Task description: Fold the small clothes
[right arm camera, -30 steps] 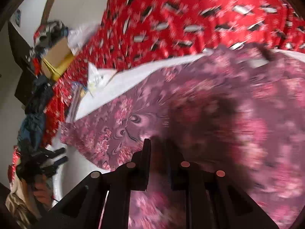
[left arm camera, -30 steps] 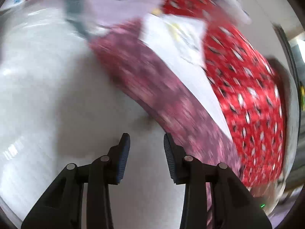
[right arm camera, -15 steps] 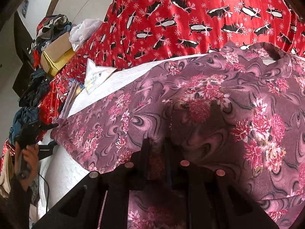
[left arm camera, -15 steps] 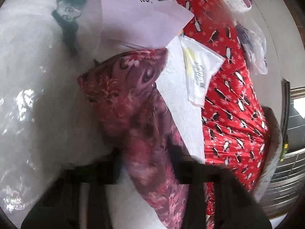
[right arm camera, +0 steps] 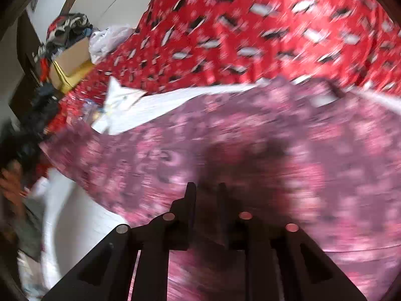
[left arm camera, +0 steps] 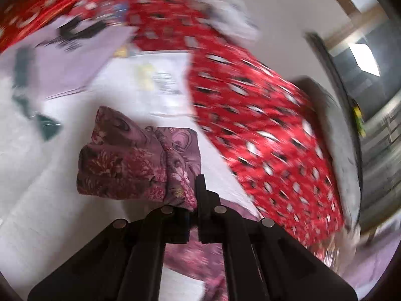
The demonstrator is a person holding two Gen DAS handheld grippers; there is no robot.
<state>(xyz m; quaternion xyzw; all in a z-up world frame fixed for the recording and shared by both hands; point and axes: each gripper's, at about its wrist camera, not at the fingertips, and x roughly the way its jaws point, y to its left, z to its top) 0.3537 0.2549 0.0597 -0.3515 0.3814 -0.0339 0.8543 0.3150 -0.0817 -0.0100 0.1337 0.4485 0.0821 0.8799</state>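
A small purple-pink floral garment (left arm camera: 130, 158) is bunched over my left gripper (left arm camera: 191, 200), which is shut on its edge and holds the cloth lifted above the white sheet (left arm camera: 37, 175). In the right wrist view the same garment (right arm camera: 250, 138) spreads wide across the sheet, blurred by motion. My right gripper (right arm camera: 204, 195) is shut on a fold of it near the bottom middle. The fabric hides the fingertips of both grippers.
A red blanket with black-and-white penguins (left arm camera: 263, 130) covers the bed behind; it also shows in the right wrist view (right arm camera: 250, 37). White papers (left arm camera: 75, 57) and a leaflet (right arm camera: 120, 95) lie on the sheet. A cardboard box with clothes (right arm camera: 67, 57) stands far left.
My left gripper went from open above the sheet to shut on the garment's edge, and it has lifted the cloth. My right gripper stays shut on the garment while the view swings.
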